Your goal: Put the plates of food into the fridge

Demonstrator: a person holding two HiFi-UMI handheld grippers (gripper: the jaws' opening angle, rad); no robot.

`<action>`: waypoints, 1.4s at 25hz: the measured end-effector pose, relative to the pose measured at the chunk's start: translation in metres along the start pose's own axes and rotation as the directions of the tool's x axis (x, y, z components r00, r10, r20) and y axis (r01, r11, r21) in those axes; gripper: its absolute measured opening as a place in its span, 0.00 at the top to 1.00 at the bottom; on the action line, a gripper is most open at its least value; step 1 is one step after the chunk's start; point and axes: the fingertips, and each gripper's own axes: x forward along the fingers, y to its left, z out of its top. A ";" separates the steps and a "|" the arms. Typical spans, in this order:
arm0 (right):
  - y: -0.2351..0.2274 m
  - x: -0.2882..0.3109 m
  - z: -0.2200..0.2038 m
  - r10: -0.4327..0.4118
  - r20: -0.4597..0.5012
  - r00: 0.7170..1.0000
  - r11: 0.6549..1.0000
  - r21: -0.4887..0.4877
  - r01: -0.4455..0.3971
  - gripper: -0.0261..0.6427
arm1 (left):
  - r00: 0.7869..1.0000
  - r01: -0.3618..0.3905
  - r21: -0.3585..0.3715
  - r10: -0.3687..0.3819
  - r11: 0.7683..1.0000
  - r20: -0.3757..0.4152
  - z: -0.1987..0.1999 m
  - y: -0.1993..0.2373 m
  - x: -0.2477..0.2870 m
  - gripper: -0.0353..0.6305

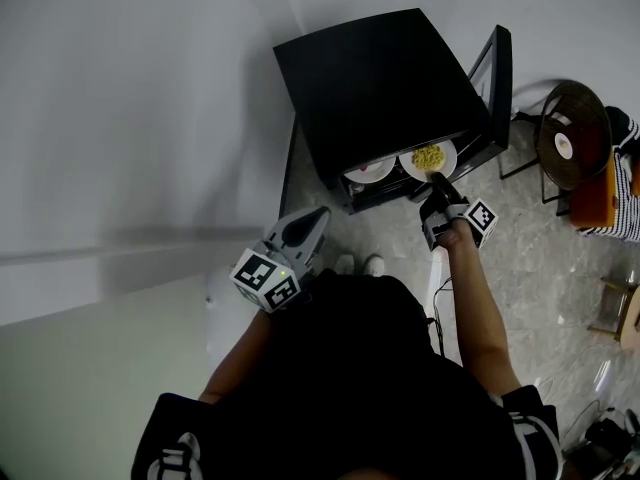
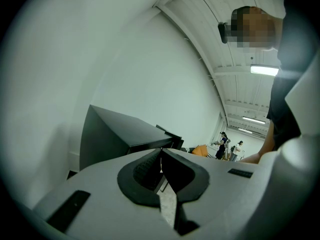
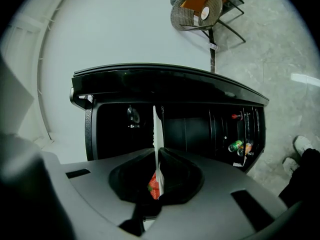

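Fridge: the fridge [image 1: 380, 78] is a small black box with a flat matte top and sharp corners. Its door [image 1: 497, 78] stands swung open at the right side.

Held plate: the plate of yellow food [image 1: 450, 156] is round, white and smooth, with a loose yellow heap in the middle. It lies level at the right half of the fridge's open front, its far rim at the front edge of the top.

Right gripper: the right gripper [image 1: 436, 190] has its jaws pinching the near rim of that plate. In the right gripper view the plate shows edge-on as a thin white line between the dark ribbed pads, with red and green bits beside it.

Second plate: the second plate [image 1: 383, 173], also white and round, lies in the left half of the opening, just beside the first. Its far part is hidden under the fridge's top. Something reddish lies on it, too small to make out.

Left gripper: the left gripper [image 1: 300, 230] is a grey shell with black pads, held near the person's waist, well apart from the fridge. Its jaws are pressed together with nothing between them.

Hard to tell: whether the held plate rests on a shelf. The inside of the fridge is dark, and only a few small cans [image 3: 235, 146] in a rack stand out.

Surroundings: a grey marbled floor [image 1: 400, 233], a plain pale wall [image 1: 130, 98] and a round woven chair [image 1: 572, 133] to the right of the door.
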 end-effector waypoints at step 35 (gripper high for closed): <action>0.004 0.048 0.002 -0.067 0.005 0.998 0.986 -0.154 0.067 0.87 | 1.000 -0.025 0.002 0.025 1.000 0.006 0.002 -0.003 -0.011 0.91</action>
